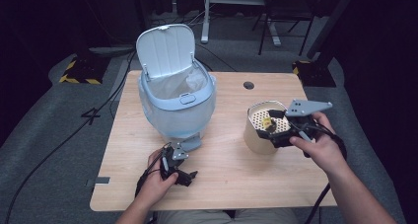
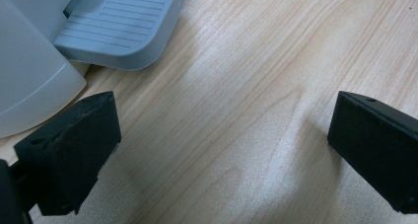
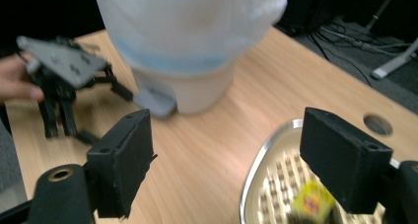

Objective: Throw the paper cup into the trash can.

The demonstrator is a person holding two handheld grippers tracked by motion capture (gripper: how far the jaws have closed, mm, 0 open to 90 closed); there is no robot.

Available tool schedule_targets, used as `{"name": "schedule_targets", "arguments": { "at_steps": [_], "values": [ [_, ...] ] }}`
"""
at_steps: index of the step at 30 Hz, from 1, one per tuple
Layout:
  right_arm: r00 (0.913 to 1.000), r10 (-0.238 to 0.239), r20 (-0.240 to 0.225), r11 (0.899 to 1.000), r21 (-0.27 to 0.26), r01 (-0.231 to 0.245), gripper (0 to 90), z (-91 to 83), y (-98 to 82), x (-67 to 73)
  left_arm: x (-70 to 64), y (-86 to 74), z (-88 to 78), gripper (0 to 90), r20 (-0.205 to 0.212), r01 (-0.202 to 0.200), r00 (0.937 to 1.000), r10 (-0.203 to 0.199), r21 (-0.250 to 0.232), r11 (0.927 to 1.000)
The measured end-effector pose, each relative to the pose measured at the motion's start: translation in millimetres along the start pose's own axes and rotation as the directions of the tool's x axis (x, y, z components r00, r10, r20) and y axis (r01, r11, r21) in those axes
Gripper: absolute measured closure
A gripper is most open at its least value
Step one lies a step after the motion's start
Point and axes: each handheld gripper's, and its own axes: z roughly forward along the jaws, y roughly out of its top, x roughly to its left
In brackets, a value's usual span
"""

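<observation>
Right claw (image 1: 277, 127) released above perforated cup (image 1: 257, 133), yellow piece (image 3: 311, 203) just below; left claw (image 1: 183, 175) released beside bin pedal (image 2: 123, 26).

Left claw (image 1: 183, 176) rests low with jaws spread wide; right claw (image 1: 276, 128), raised, stands half open.

Bare wood lies open between the pale blue pedal bin (image 1: 176, 103) with its raised lid and the beige cylindrical can (image 1: 261, 128) with a perforated insert, wide enough for a tool to pass. The bin's grey foot pedal (image 1: 190, 144) juts toward the near edge of the light wooden worktop (image 1: 231, 177), just beside the left tool (image 1: 180, 174). The front strip between both hands is free.
</observation>
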Motion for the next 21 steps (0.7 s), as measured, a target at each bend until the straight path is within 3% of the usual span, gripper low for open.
{"name": "schedule_targets", "arguments": {
  "at_steps": [9,12,13,18,19,21],
  "values": [
    [0.9973,-0.002,0.073,1.000,-0.002,0.002,21.8,-31.4,-54.4,-1.1,-1.2,-1.3,-1.6,0.3,-0.008,0.008,0.9999,-0.008,0.006,1.0000],
    [0.9970,0.014,0.076,1.000,-0.003,-0.013,21.8,-36.1,-67.1,-1.4,-1.5,-1.6,-1.7,0.3,-0.009,0.010,0.9999,-0.010,0.004,0.9999],
    [0.9964,0.039,0.076,0.999,-0.018,-0.038,21.8,-38.8,-79.6,-1.7,-1.9,-1.7,-1.8,0.2,-0.012,0.014,0.9998,-0.014,0.003,0.9999],
    [0.9940,0.077,0.078,0.997,-0.037,-0.075,21.8,-36.2,-104.1,-5.2,-3.8,-2.4,-2.4,0.2,-0.023,0.032,0.9992,-0.032,0.004,0.9995],
    [0.9921,0.089,0.088,0.995,-0.052,-0.085,22.1,-29.1,-115.7,-7.7,-4.3,-2.5,-2.7,0.3,-0.030,0.034,0.9990,-0.034,0.004,0.9994],
    [0.9931,0.093,0.072,0.996,-0.023,-0.091,22.1,-21.7,-124.8,-11.3,-4.6,-2.7,-2.7,0.4,-0.033,0.035,0.9988,-0.035,0.002,0.9994]
  ]
}}
